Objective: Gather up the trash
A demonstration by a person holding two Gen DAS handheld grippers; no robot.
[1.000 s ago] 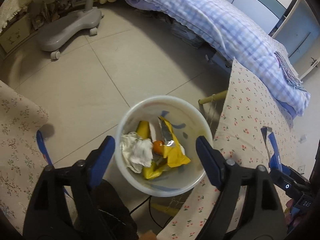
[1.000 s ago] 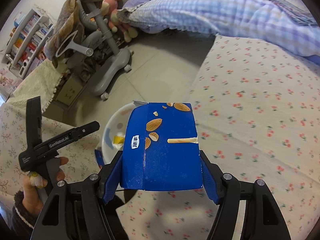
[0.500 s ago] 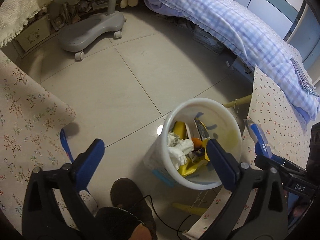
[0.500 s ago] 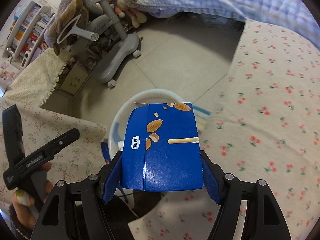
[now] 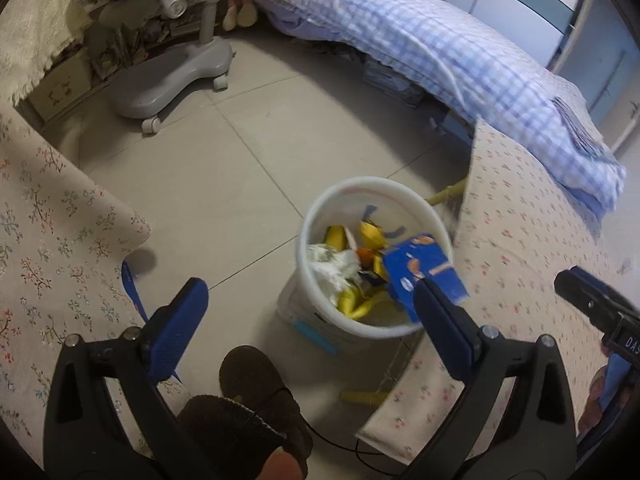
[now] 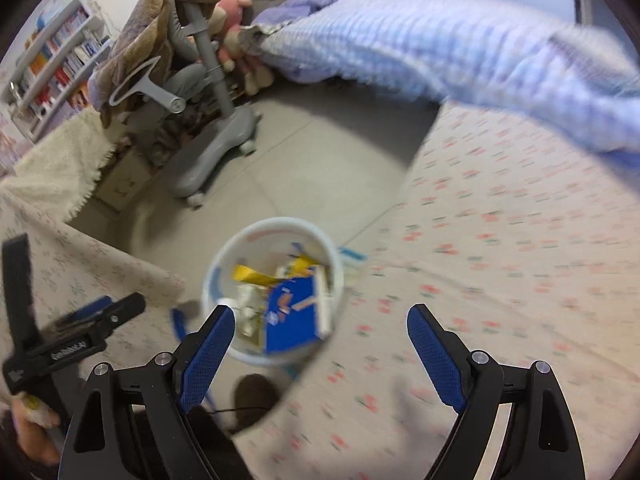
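Across the upper right of both views runs the checked bed, and below it the flowered cloth fills the right side. Upper left, we see the grey chair base on the tiled floor. At centre sits the white trash bin, already holding yellow wrappers and crumpled tissue. The blue carton lies tilted in the bin, against its right-hand wall, one corner poking over the rim. Our right gripper hangs above it with its jaws opening and nothing between them. Our left gripper at lower centre is spread fully wide and empty too. The risk now, we judge: the carton is perched high on the pile, so a knock to the light bin or a sweep of either gripper could tip it out onto the floor.
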